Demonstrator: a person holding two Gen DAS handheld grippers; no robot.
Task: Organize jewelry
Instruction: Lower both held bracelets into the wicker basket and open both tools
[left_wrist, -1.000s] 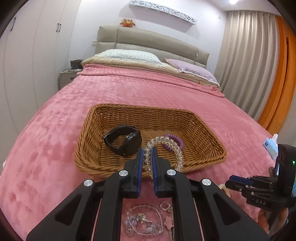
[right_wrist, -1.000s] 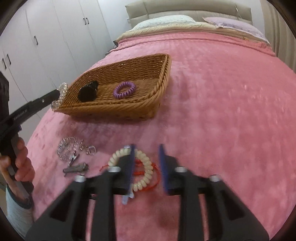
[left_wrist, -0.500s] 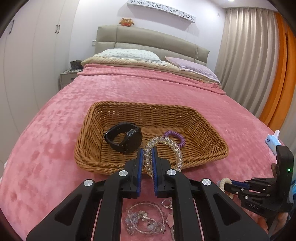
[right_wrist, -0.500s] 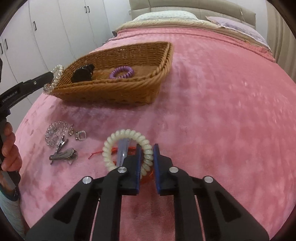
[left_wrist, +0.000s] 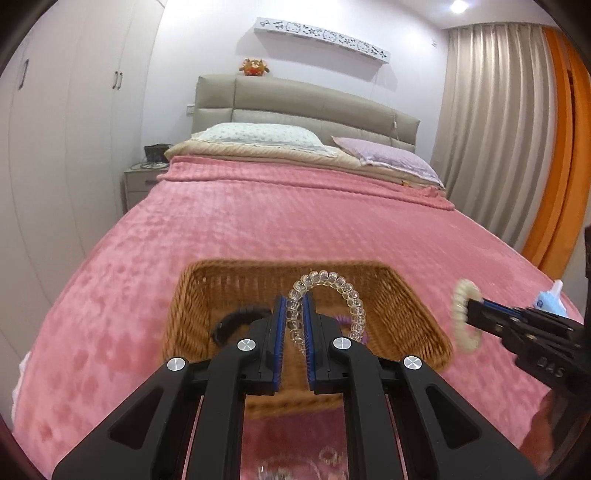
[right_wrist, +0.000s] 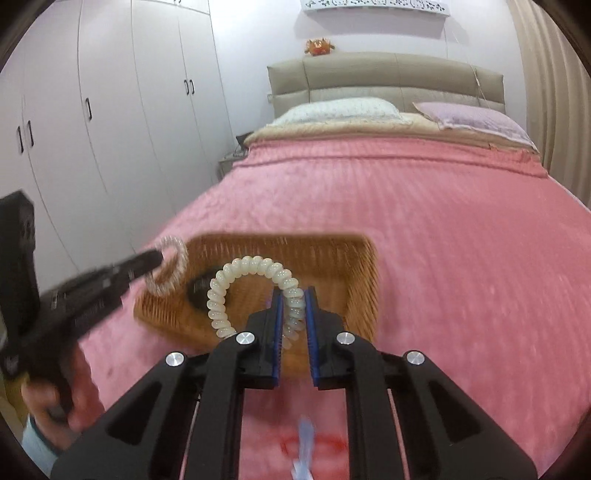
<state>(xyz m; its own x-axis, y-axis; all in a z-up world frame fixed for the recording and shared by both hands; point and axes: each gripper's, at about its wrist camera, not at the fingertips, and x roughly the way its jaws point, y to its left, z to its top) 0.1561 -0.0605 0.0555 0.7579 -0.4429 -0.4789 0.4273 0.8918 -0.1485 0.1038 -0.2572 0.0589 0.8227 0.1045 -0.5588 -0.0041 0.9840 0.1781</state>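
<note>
At the bottom edge of the left wrist view, a clear jewelry piece (left_wrist: 284, 470) on the pink blanket (left_wrist: 184, 236) is cut off and too blurred to identify. In the right wrist view a blurred red cord (right_wrist: 314, 441) and a pale blue object (right_wrist: 304, 443) lie low in the frame between the tong arms; what the blue thing is cannot be told.

The left tongs (left_wrist: 294, 325) are closed on a clear bead bracelet (left_wrist: 332, 291), which arches up and to the right above the wicker basket (left_wrist: 417, 314) at lower centre. A black watch (left_wrist: 236, 319) and a sliver of a purple coil hair tie (left_wrist: 347, 323) lie in the basket, mostly hidden behind the fingers.

The right tongs (right_wrist: 293, 317) are clamped on a cream spiral hair tie (right_wrist: 236, 277), looping up and left over the basket's near rim. In the left wrist view these tongs reach in from the right edge, level, carrying the tie beside the basket's right wall. The hand (right_wrist: 55, 398) holding the left tool is smeared at lower left.

Farther up are pillows (left_wrist: 258, 134), a headboard (left_wrist: 295, 99) and a small plush toy (left_wrist: 254, 66).
</note>
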